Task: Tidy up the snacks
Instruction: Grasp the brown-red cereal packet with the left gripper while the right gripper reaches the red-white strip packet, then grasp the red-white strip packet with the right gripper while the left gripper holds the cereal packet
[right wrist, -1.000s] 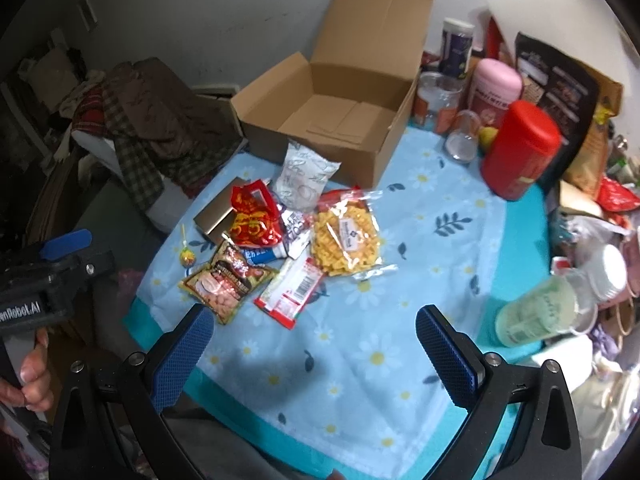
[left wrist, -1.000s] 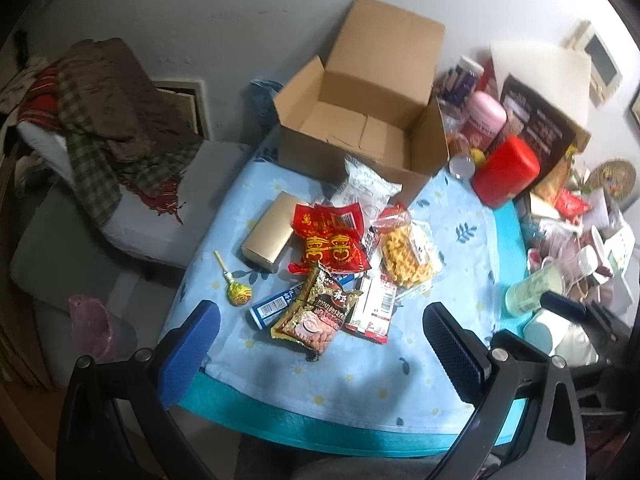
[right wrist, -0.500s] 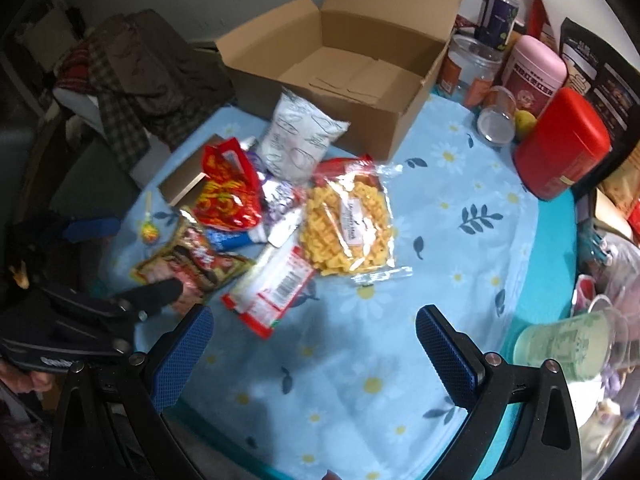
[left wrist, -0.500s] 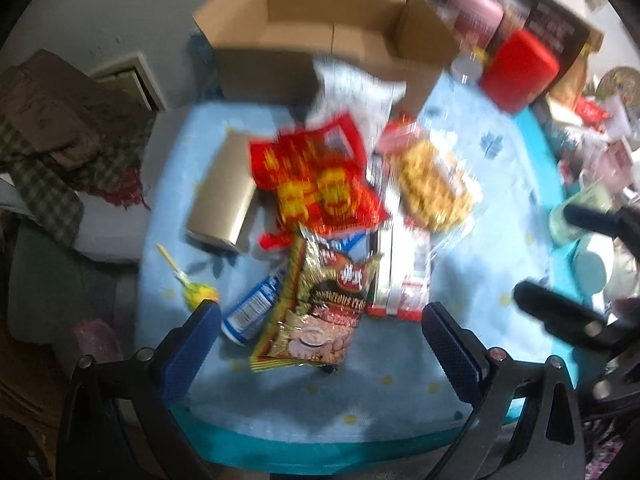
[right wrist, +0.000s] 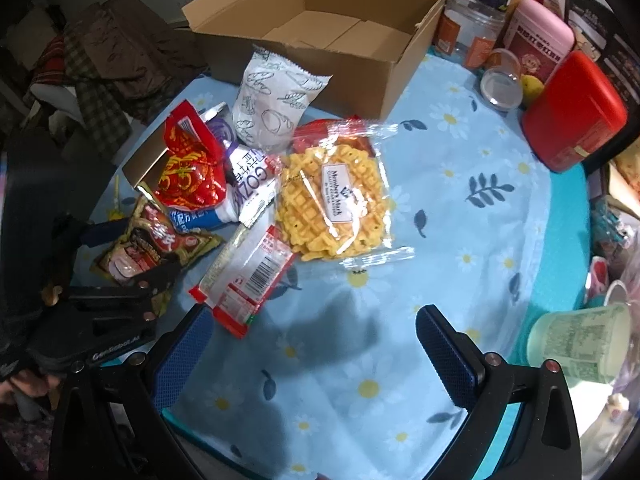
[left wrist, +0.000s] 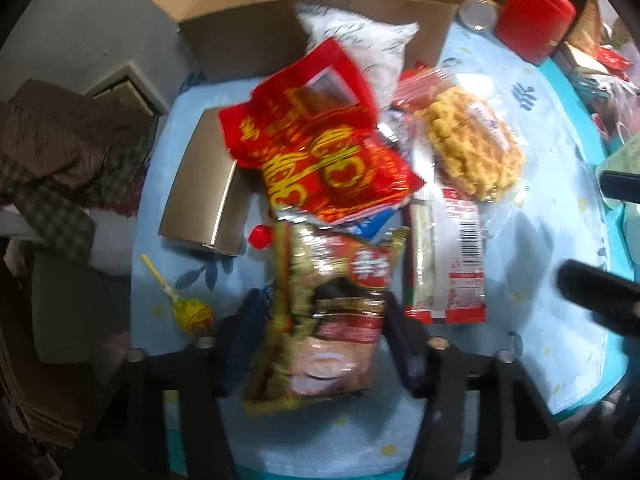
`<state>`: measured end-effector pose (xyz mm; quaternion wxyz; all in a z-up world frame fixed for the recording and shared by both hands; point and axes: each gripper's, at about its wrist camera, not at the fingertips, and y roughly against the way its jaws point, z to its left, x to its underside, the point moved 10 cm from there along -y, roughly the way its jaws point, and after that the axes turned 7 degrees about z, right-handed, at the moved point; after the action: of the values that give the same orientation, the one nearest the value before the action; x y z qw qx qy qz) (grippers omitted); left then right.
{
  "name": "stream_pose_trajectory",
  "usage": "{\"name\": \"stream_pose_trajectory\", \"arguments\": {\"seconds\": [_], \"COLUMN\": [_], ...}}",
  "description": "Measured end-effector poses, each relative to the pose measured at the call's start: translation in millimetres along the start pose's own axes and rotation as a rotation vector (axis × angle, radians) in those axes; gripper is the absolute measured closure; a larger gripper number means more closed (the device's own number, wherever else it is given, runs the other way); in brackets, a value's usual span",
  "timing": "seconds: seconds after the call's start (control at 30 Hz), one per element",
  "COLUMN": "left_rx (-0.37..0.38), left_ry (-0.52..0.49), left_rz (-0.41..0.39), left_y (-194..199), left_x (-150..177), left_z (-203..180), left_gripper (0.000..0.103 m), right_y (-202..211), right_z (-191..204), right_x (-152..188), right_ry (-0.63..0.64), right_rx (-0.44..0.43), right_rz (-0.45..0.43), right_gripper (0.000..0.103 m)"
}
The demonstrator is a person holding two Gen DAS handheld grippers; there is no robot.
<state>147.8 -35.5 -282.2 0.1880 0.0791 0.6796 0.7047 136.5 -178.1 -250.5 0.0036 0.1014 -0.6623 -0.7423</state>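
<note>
Snacks lie in a pile on the blue flowered tablecloth in front of an open cardboard box. My left gripper has its fingers on both sides of a brown-gold snack bag, also seen in the right wrist view; the view is blurred and I cannot tell if they press it. Around it lie a red-gold bag, a white bag, a waffle pack, a red-white bar and a lollipop. My right gripper is open and empty above bare cloth.
A gold box lies left of the pile. A red container, a pink tub, jars and a green cup crowd the right side. A chair with clothes stands at the left, past the table edge.
My left gripper has moved forward and down onto the brown-gold bag and its fingers have narrowed around it. My right gripper has moved closer to the table.
</note>
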Motion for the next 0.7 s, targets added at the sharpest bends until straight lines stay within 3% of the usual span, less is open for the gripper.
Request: {"name": "stream_pose_trajectory", "arguments": {"seconds": [0.1, 0.23, 0.37, 0.57, 0.7], "left_rx": [0.039, 0.089, 0.087, 0.077, 0.089], "left_ry": [0.018, 0.091, 0.141, 0.197, 0.231], "left_rz": [0.015, 0.016, 0.015, 0.021, 0.042], "left_y": [2, 5, 4, 1, -5], "left_x": [6, 14, 23, 34, 38], "left_z": [-2, 9, 26, 42, 43], "left_gripper": [0.057, 0.058, 0.058, 0.058, 0.058], "right_y": [-14, -30, -42, -58, -70], "right_z": [5, 19, 38, 49, 51], "right_x": [0, 1, -1, -22, -35], "right_ry": [0.008, 0.028, 0.035, 0.003, -0.011], "right_rx": [-0.023, -0.061, -0.136, -0.105, -0.013], "right_rz": [0.018, 0.051, 0.067, 0.055, 0.047], "right_gripper": [0.004, 0.021, 0.022, 0.022, 0.021]}}
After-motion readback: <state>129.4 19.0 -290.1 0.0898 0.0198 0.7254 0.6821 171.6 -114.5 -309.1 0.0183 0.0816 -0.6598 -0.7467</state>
